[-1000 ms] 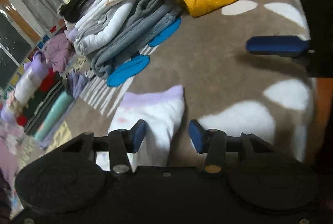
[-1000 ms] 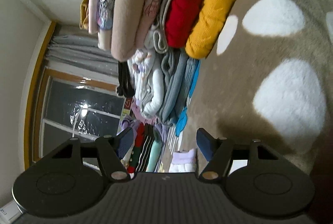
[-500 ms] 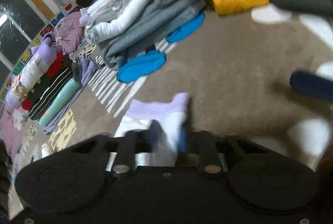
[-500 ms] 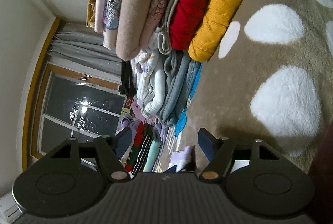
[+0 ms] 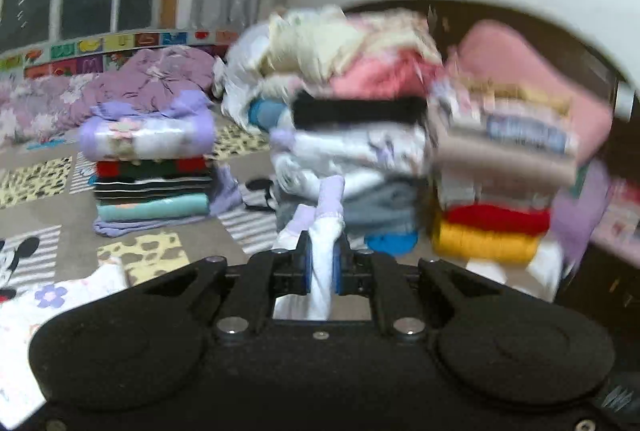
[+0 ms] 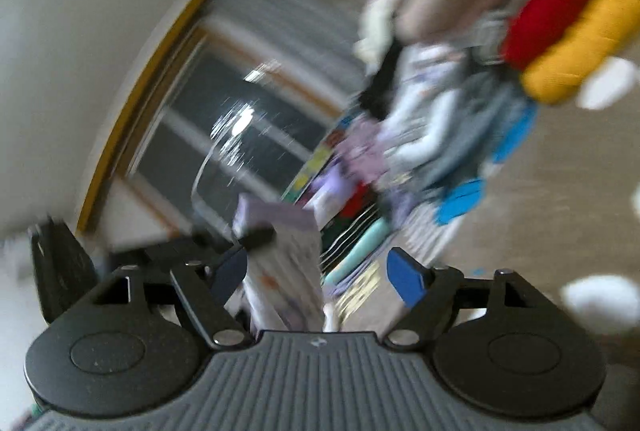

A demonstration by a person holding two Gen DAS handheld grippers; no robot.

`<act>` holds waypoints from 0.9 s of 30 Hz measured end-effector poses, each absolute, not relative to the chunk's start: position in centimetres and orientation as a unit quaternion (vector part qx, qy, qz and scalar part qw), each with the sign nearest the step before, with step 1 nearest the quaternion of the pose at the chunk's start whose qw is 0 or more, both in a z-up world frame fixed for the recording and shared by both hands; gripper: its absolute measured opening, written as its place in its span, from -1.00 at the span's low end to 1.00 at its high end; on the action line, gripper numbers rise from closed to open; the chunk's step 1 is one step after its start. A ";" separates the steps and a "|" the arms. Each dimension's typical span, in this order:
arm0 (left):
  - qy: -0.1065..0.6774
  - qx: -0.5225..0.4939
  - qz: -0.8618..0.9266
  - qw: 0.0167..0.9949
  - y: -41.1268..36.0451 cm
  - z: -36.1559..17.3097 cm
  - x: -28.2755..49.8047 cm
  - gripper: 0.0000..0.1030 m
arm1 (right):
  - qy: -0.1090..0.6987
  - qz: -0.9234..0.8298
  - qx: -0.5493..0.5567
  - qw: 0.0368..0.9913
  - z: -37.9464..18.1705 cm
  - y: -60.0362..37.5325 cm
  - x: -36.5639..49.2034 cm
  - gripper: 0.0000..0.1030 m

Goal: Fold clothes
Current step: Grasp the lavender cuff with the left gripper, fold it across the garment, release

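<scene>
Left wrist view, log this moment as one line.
left gripper: shut on white garment | right gripper: open | stacks: folded

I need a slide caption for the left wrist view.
Left gripper shut on a white garment, with stacks of folded clothes behind.

Folded stacks (image 5: 400, 151) block ahead; striped stack (image 5: 154, 171) left; open blanket (image 5: 68, 239) between and in front.

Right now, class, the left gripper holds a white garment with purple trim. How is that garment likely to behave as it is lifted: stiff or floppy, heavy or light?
Probably floppy: the white garment bunches into folds between the left gripper pads. Likely light, since it is small, thin cloth. It may swing or slip, as only a narrow pinch holds it.
</scene>
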State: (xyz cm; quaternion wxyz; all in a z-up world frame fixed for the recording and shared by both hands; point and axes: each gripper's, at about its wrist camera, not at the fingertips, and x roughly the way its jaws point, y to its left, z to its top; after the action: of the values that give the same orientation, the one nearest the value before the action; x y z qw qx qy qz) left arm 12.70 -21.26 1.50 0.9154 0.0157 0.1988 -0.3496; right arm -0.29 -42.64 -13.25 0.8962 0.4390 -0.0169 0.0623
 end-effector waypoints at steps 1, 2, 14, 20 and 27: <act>0.194 -0.006 -0.351 0.916 -19.7 2.2 12.7 -0.84 | -0.008 0.074 0.419 0.905 -12.8 -41.8 0.1 0.53; 0.191 -0.027 -0.350 0.917 -18.1 2.7 12.8 -0.84 | 0.006 0.086 0.396 0.914 -12.4 -40.8 0.6 0.53; 0.161 -0.162 -0.268 0.936 -3.4 4.3 11.7 -0.85 | 0.146 0.204 0.060 0.966 -10.6 -25.7 4.2 0.59; 0.154 -0.198 -0.243 0.937 1.5 3.4 10.6 -0.85 | 0.185 0.178 -0.064 0.964 -11.7 -20.5 5.0 0.21; 0.171 -0.221 -0.203 0.939 6.5 0.4 10.6 -0.85 | 0.210 0.146 -0.142 0.956 -13.0 -18.3 5.5 -0.29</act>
State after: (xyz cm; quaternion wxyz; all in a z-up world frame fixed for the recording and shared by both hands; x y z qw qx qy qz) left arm 10.55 6.54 0.44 0.9386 -0.2207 0.1710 -0.2028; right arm 5.52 -18.29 -13.01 0.9563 -0.1417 0.2103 0.1458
